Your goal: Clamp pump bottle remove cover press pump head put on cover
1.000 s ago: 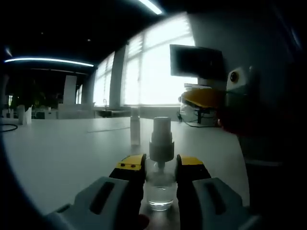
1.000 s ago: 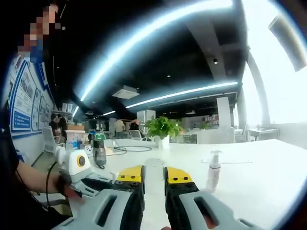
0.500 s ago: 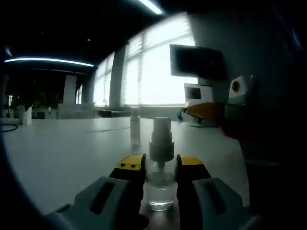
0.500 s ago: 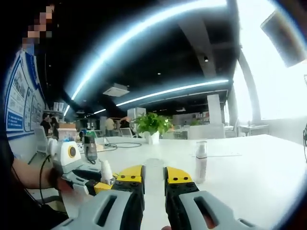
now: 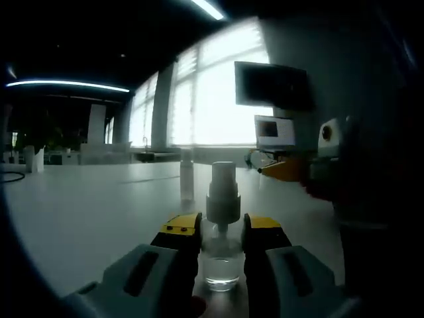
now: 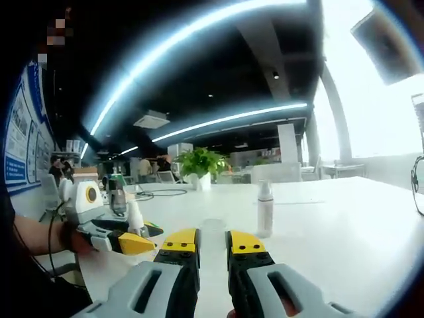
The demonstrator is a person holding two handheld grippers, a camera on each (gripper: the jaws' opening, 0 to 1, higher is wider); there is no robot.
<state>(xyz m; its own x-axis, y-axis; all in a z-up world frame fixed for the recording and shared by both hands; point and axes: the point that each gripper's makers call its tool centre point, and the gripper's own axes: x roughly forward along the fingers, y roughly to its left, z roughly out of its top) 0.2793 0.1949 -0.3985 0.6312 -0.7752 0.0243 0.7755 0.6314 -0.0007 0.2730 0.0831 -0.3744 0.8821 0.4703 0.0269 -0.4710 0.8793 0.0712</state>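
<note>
My left gripper (image 5: 222,233) has its yellow-tipped jaws pressed against the sides of the small clear plastic pump bottle (image 5: 221,262), which stands upright on the pale grey table (image 5: 86,218) at lower centre of the left gripper view; its long axis runs straight up the frame, and its white pump head (image 5: 223,192) rises bare above my jaw tips. My right gripper (image 6: 211,242) holds the clear cover (image 6: 213,235) pinched between its jaws at lower centre of the right gripper view, though the cover is so transparent that I can barely trace it. From the right gripper view, the clamped bottle (image 6: 135,217) lies at left middle, in the left gripper (image 6: 132,242) with my hand (image 6: 73,240) behind it. From the left gripper view, the right gripper (image 5: 295,169) hangs at right middle, off to the side and well apart from the pump head. I judge the right one must travel toward the pump head. A second slim spray bottle (image 5: 187,177) stands farther back on the table, left of the pump head, clear of that path.
</note>
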